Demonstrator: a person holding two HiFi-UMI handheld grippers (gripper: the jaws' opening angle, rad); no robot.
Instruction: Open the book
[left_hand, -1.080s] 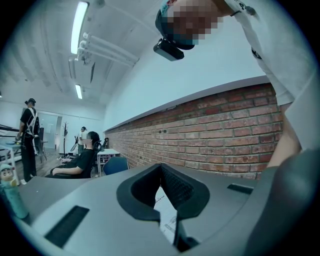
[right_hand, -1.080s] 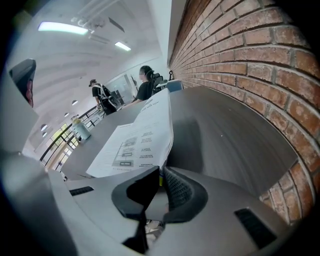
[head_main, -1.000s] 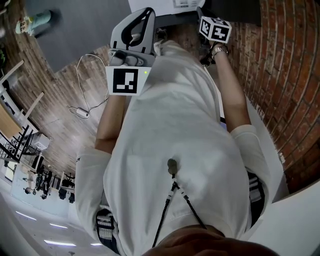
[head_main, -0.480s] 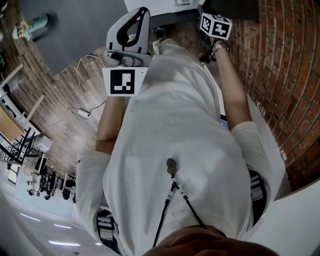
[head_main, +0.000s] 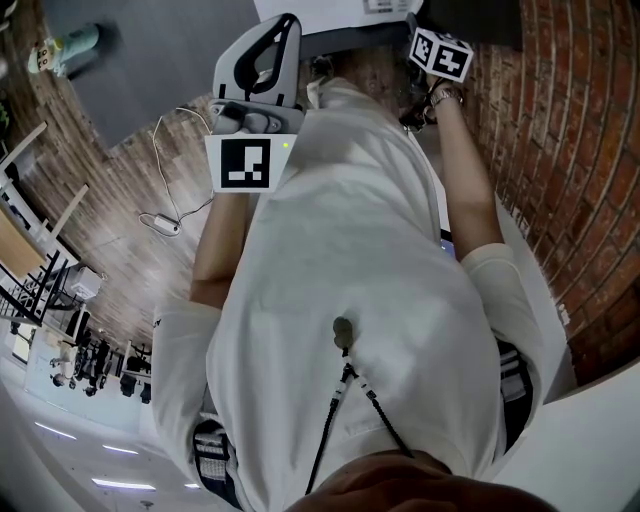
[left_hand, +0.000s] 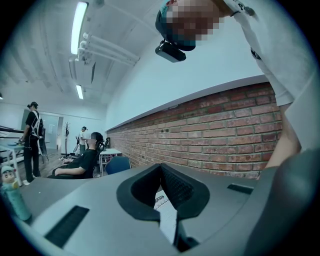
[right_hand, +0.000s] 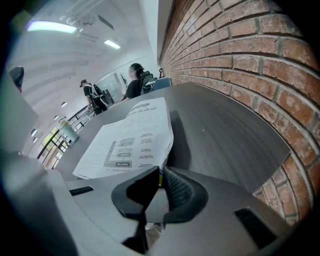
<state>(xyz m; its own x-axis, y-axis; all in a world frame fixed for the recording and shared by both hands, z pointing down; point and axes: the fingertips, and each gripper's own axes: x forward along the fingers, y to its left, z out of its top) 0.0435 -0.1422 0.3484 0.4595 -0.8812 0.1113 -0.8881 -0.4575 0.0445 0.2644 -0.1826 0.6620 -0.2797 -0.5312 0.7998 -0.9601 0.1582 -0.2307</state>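
Right hand-held gripper (right_hand: 160, 174) has its jaws almost together, and they pinch the near corner of the book (right_hand: 131, 134). From the jaws the white printed page stretches away over the grey worktop (right_hand: 220, 132). A brick wall (right_hand: 260, 60) is at its right. Left hand-held gripper (left_hand: 161, 169) is held about level, jaws closed tip to tip.

Book (head_main: 330, 10) mostly beyond top edge
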